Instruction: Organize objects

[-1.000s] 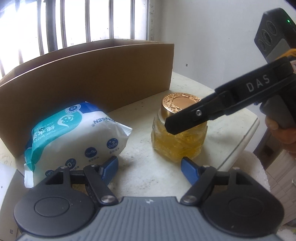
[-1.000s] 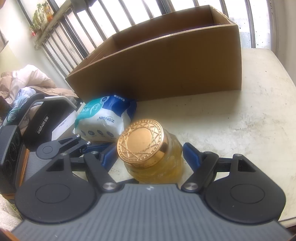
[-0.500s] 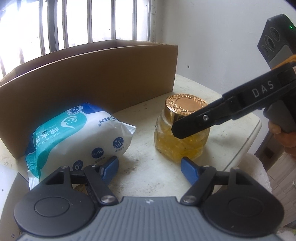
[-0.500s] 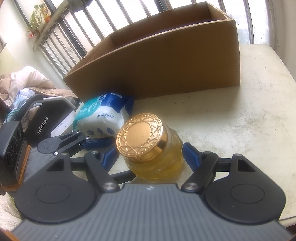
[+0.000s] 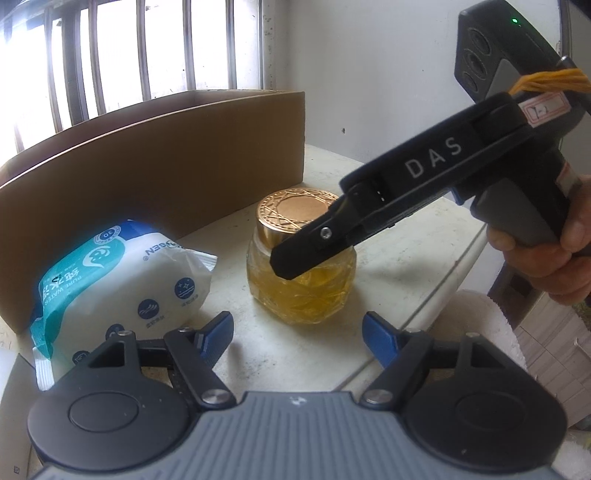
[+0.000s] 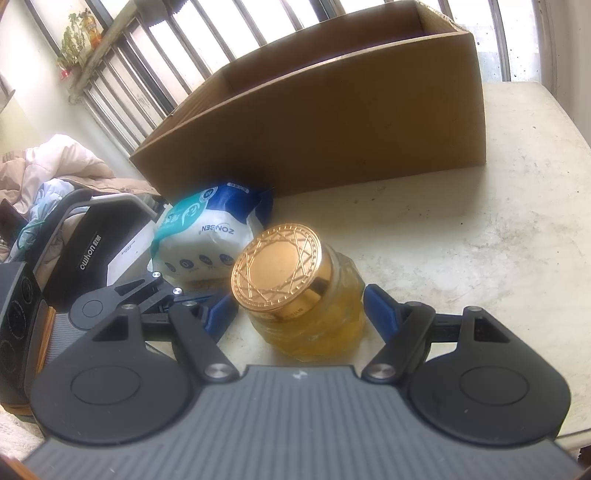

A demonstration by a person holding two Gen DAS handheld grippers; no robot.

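Narrowing jaws on the right gripper (image 6: 299, 314) now flank the jar (image 6: 306, 291) at mid-frame without visibly pinching it. Lower down, the left gripper (image 5: 297, 332) spreads wider, empty. Smooth faceted glass could slip from a shallow grip and tip toward the wipes pack (image 6: 207, 236).

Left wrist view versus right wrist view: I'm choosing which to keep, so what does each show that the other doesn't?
Only the left wrist view shows the hand holding the right gripper's handle. Only the right wrist view shows the bedding, the window-ledge plant and the right gripper around the jar. Both share the jar, wipes pack, cardboard box and table.
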